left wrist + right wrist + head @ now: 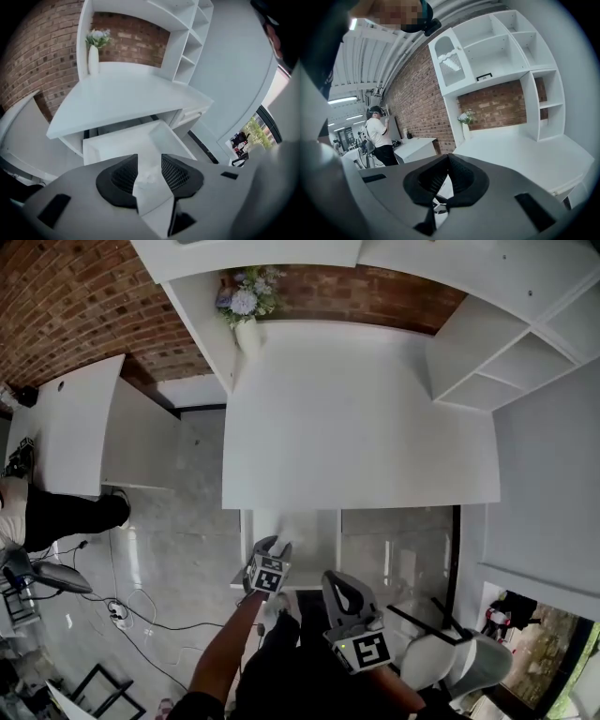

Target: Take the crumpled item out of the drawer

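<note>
left gripper view: left gripper [150,161] tipped down over the open drawer [117,143], jaws spread wide, pads bare. crumpled item [146,177] lies on the drawer floor, framed in the gap, looks short of touching either pad. -- jo

so released and lined up for the grab. where in the drawer? -- sam

about mid-floor, clear of both side walls. can't tell how near the front edge, the gripper body covers that. drawer is pulled out from under the front edge of the desktop [356,427], toward its left end. -- jo

head view any help? -- sam

no. the left gripper hangs over the drawer there and hides the item. -- jo

right gripper? -- sam

right gripper [448,158] clenched on nothing, pads meeting, aimed roughly level across the desktop at the shelves [501,51]. sits back off the drawer. my guess: parked so it doesn't crowd the opening. -- jo

wide jaws fit a soft lumpy target. risk? -- sam

white on white, poor contrast. easy to pinch air or scrape the drawer floor. -- jo
</note>
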`<state>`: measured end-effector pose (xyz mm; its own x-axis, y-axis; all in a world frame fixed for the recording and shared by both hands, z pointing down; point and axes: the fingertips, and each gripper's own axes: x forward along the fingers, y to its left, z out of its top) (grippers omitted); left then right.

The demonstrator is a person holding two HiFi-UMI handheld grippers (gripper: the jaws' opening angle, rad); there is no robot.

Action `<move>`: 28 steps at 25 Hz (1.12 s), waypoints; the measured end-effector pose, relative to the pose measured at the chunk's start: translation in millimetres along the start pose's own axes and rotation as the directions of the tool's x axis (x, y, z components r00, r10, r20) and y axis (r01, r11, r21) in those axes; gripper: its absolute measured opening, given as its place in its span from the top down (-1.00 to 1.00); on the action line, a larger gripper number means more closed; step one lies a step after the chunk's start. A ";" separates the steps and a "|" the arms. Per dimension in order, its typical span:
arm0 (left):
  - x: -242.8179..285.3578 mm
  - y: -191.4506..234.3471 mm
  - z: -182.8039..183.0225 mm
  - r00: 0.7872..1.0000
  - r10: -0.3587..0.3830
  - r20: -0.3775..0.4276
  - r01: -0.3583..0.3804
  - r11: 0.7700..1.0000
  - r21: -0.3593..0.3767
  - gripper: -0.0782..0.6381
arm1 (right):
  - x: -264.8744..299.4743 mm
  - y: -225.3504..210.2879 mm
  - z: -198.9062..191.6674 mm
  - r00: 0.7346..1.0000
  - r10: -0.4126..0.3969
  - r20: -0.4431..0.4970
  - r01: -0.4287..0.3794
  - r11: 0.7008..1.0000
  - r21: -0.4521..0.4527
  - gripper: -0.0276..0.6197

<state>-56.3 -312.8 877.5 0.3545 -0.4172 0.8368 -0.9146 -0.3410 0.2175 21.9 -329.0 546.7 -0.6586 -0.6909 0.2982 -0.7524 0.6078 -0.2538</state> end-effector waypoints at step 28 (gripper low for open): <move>153.8 33.7 -111.7 0.921 -0.079 -0.381 0.029 0.990 -0.136 0.35 | 29.6 -74.0 -61.0 0.990 -0.040 -0.131 0.050 0.996 0.071 0.87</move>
<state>-54.3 -294.3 1069.6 0.3249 -0.0359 0.9451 -0.9218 -0.2354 0.3079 58.5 -370.5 630.4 -0.6213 -0.6573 0.4265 -0.7829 0.5435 -0.3028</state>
